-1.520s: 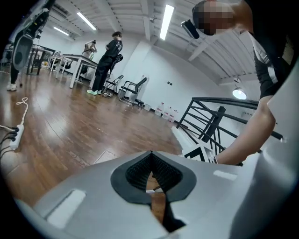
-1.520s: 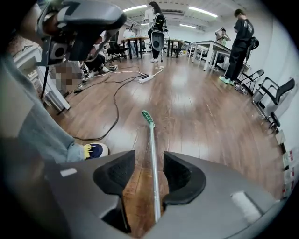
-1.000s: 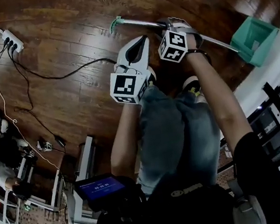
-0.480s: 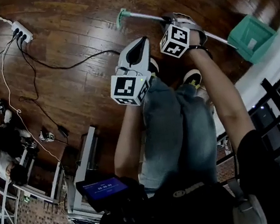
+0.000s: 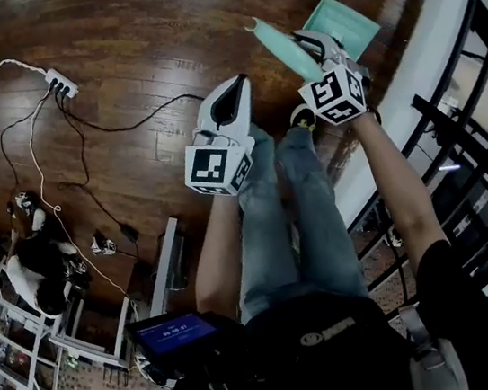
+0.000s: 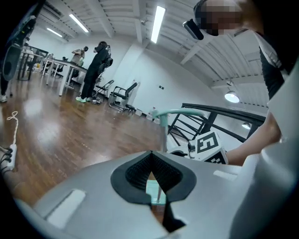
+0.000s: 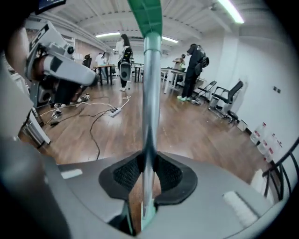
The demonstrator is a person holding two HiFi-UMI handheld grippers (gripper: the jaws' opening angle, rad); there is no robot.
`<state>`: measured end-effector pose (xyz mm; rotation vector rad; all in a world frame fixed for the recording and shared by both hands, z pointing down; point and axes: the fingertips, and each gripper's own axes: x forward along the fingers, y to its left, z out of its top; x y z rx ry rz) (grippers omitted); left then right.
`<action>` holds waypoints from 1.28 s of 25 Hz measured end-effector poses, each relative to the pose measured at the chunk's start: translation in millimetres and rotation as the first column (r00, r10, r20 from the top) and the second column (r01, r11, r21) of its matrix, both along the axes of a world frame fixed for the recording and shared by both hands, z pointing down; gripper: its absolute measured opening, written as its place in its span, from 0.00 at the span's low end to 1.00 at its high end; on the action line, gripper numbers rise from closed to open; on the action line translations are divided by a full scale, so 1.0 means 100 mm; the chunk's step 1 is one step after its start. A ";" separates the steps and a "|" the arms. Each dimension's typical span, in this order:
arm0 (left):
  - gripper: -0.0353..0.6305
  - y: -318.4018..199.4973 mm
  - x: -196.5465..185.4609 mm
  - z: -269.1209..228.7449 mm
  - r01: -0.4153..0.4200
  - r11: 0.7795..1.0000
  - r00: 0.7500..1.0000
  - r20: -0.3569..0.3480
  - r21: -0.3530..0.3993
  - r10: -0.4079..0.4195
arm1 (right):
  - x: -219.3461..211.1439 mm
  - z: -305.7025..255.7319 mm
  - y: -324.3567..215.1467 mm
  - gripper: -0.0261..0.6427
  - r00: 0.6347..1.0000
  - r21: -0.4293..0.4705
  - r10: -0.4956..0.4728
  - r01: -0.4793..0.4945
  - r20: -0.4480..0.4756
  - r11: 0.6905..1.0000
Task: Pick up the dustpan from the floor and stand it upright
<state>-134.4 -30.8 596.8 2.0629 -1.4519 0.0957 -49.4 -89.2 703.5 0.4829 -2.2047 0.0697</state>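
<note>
The teal dustpan [image 5: 344,22] hangs off the wooden floor at the top right of the head view. Its long handle rises toward me and ends in a teal grip [image 5: 281,48]. My right gripper [image 5: 311,50] is shut on the handle's metal pole [image 7: 150,107], which stands upright between the pads [image 7: 128,175], with the teal grip [image 7: 147,11] above. My left gripper [image 5: 239,86] is beside it on the left, with its jaws together and nothing between them. In the left gripper view [image 6: 152,163], the handle [image 6: 180,113] and the right gripper's marker cube [image 6: 208,144] show just ahead.
A white power strip [image 5: 59,83] with trailing cables lies on the floor at the left. A black railing [image 5: 472,137] and a white ledge run along the right. Desks, chairs and standing people [image 6: 96,70] fill the far end of the room.
Both grippers have risen. The dustpan has come off the floor, and its handle has swung from lying across the floor to nearly upright in the right gripper.
</note>
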 end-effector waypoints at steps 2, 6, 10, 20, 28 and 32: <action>0.07 -0.07 0.19 -0.16 -0.044 0.999 0.999 0.002 0.021 0.044 | 0.30 -0.20 0.00 0.17 0.996 0.008 0.076 -0.076 0.040 0.997; 0.07 -0.09 0.66 -0.18 -0.124 0.992 0.992 0.012 0.024 0.124 | 0.76 -0.26 0.16 0.18 0.985 -0.009 0.121 -0.121 0.126 0.993; 0.07 -0.03 1.01 -0.07 -0.211 0.977 0.977 0.028 -0.006 0.211 | 0.94 -0.36 0.23 0.17 0.965 0.057 0.144 -0.160 0.218 0.986; 0.07 0.07 1.31 -0.26 -0.300 0.953 0.950 0.078 -0.034 0.302 | 0.80 -0.43 0.51 0.36 0.892 -0.049 0.125 -0.115 0.435 0.992; 0.07 0.04 1.34 -0.85 -0.340 0.941 0.938 0.073 0.000 0.339 | 1.39 -0.85 0.83 0.33 0.898 -0.076 0.199 -0.184 0.391 0.980; 0.07 0.13 1.29 -1.38 -0.388 0.921 0.917 0.110 0.039 0.382 | 1.63 -1.76 0.80 0.27 0.858 0.006 0.250 -0.283 0.449 0.959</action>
